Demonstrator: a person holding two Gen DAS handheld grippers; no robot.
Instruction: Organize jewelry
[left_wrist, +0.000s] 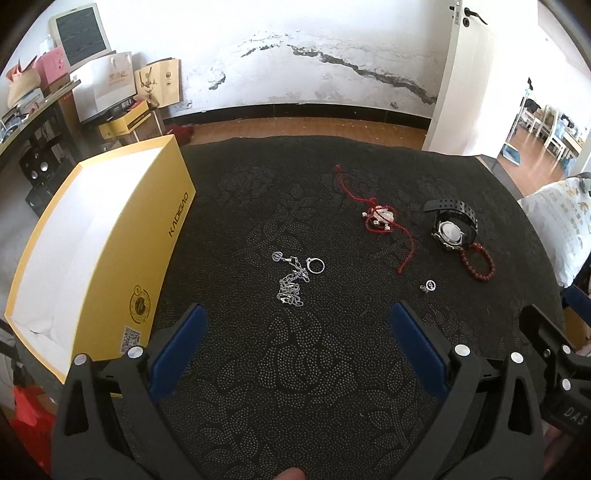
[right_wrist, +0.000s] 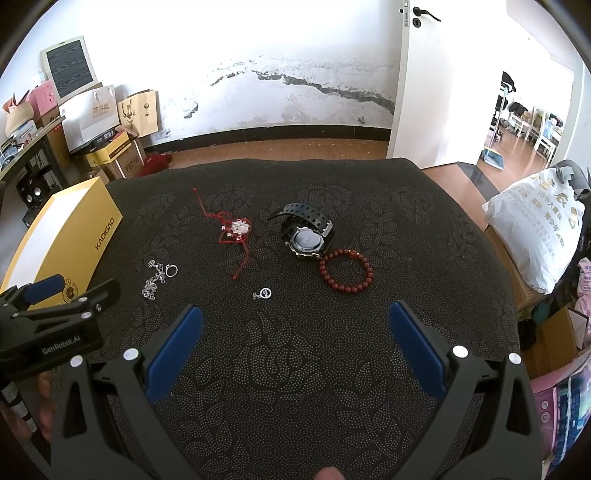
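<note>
Task judged unstarted: yellow box (left_wrist: 92, 236) seen empty, 6 jewelry pieces including silver chain (left_wrist: 291, 284) left loose on black cloth (left_wrist: 295, 369), left gripper (left_wrist: 295, 321) and right gripper (right_wrist: 295, 317) spread, nothing held.

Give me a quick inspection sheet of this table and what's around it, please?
Surface: dark patterned cloth over the table.
Job's things: silver chain with silver ring beside it; red cord charm; black watch touching red bead bracelet; small silver pendant lying alone; open yellow box at the left edge, its inside white.
Clutter: nothing seen on the cloth.
Grippers: left gripper and right gripper both open, holding nothing, short of the jewelry.
Cables: nothing seen.
Surroundings: cracked white wall, open door, stacked bags and boxes to the left, white printed bag to the right.
</note>
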